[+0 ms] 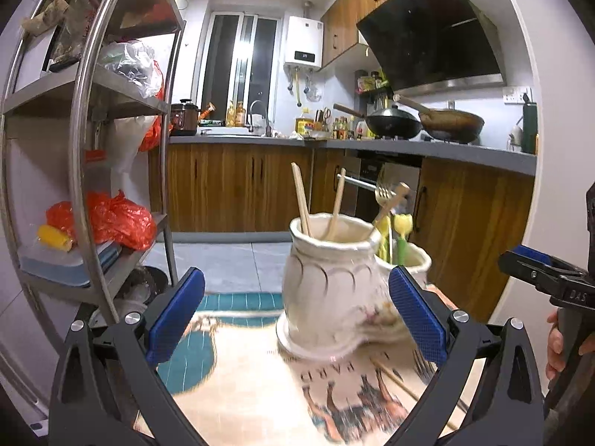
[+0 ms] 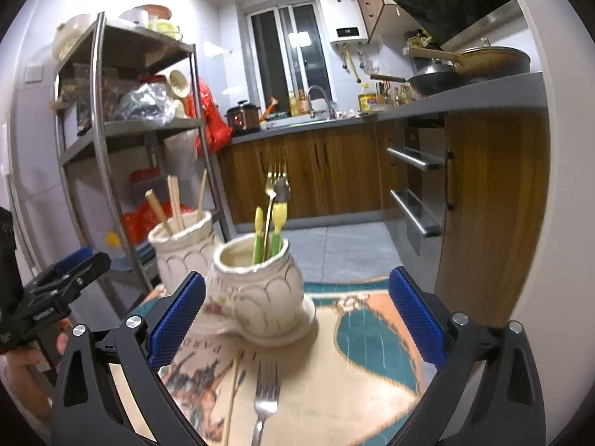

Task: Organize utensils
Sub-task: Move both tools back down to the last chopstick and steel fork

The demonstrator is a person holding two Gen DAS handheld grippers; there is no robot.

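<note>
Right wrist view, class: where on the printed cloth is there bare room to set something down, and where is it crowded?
Bare: the cloth right of the loose fork, in front of the near jar. Crowded: left, where a chopstick lies beside the fork and the far jar stands close behind.

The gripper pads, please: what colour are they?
Blue pads, textured, clearest in the right wrist view.
</note>
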